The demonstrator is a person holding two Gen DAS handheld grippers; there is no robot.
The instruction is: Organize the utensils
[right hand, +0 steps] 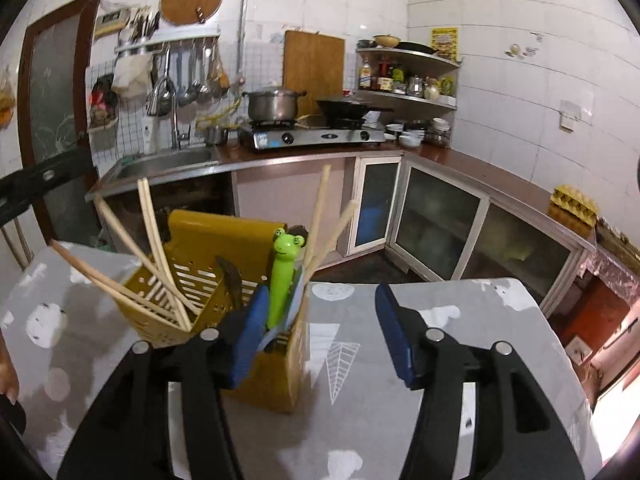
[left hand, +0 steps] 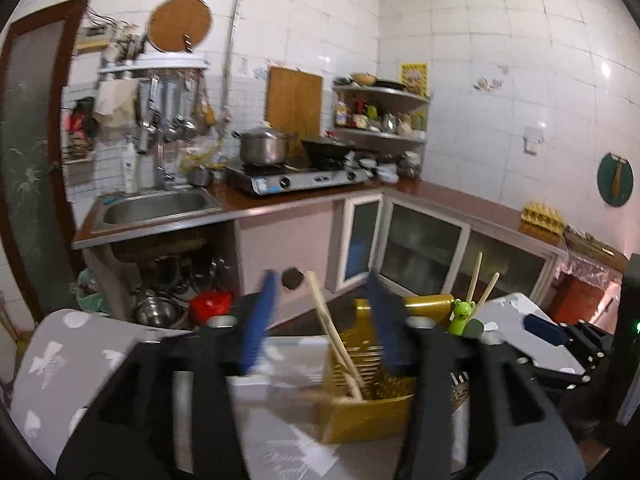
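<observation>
The yellow utensil holder [right hand: 224,280] stands on the grey tabletop [right hand: 440,340], and everything is arranged around it. Chopsticks [right hand: 160,268] lean in its left compartment, and a green frog-topped utensil [right hand: 282,280] stands upright in the right one. The left gripper [left hand: 320,320] hovers over the holder, jaws parted and empty, chopsticks between them untouched. The right gripper [right hand: 324,332] sits just beside the holder — jaws apart, gripping nothing, probably freshly let go.

Yellow slotted holder [right hand: 188,280], green frog utensil [right hand: 285,276]
</observation>
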